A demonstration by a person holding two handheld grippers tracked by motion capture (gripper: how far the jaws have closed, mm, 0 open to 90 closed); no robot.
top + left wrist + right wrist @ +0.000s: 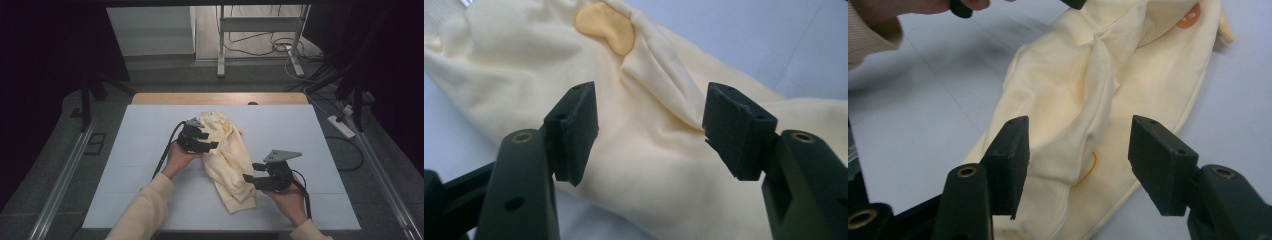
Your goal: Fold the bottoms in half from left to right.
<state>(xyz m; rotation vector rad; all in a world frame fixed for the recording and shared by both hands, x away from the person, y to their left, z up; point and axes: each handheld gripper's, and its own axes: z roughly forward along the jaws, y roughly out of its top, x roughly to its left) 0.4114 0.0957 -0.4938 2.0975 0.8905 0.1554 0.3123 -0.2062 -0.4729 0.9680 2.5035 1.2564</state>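
**Two open claws beside one pale yellow garment**

One crumpled pale yellow cotton garment is lying on the white rectangular surface, stretching from near the middle of the surface down toward the person's side. One darker yellow bean-shaped patch is showing on the cloth in the left gripper view, and one orange round mark is showing near the far end of the cloth in the right gripper view.

Two claws are working here, one in each hand. The left claw is sitting at the upper left edge of the garment, its jaws standing apart with cloth lying below and beyond them; the pads are not pressing on it. The right claw is sitting just beside the lower right edge of the garment, jaws likewise apart, with a raised fold of the cloth showing between them but not clamped.

Two cream knitted sleeves are coming in from the bottom of the high view. One white power strip is lying on the floor to the right of the surface.
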